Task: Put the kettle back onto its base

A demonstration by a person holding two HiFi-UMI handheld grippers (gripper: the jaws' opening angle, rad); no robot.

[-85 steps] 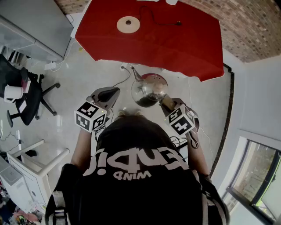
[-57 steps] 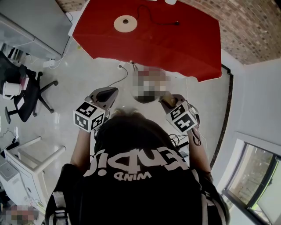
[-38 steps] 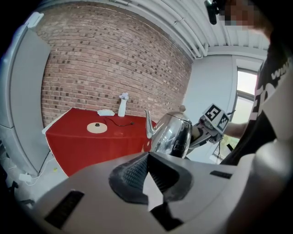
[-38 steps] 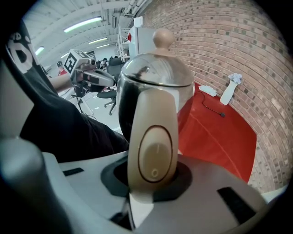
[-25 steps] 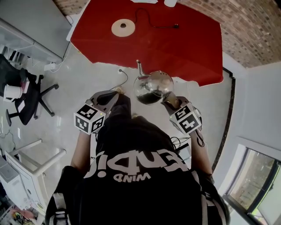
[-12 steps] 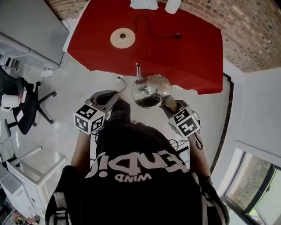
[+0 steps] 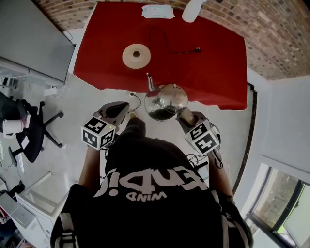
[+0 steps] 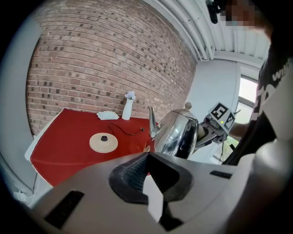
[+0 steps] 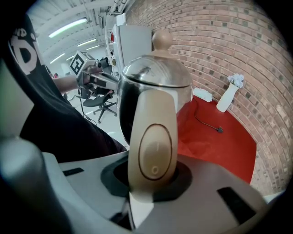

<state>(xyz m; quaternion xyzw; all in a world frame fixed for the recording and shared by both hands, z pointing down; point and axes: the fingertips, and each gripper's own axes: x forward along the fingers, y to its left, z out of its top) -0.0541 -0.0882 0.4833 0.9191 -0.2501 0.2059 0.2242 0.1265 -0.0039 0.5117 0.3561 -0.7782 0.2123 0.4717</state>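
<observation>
Your right gripper (image 9: 151, 183) is clamped on the cream handle (image 9: 152, 146) of the kettle (image 9: 155, 91). The jaws stand partly apart, with the handle filling the gap between the pads. The handle's oval switch faces the right gripper view.

The kettle (image 7: 165, 100) hangs upright in the air, carried by that grip alone. In the head view it sits over the near edge of the red table (image 7: 213, 63), with the spout (image 7: 150, 81) pointing toward the far side. The lid is on, with its round knob (image 9: 161, 40) at the top.

The base (image 7: 136, 55) — a flat cream disc with a dark centre — lies on the red table, beyond the kettle and to its left. Kettle and base are well apart. The black cord (image 7: 169, 43) runs from the base across the table and ends in a plug lying loose on the cloth.

Your left gripper (image 8: 149, 176) has its jaws closed together with nothing between them. It hangs over the floor, left of the kettle and apart from it — it touches no object.

At the far edge of the table stand a white bottle (image 7: 192, 9) and a pale folded cloth (image 7: 157, 11). A brick wall (image 8: 105, 59) rises behind the table. A black office chair (image 7: 29, 135) stands on the floor to your left.
</observation>
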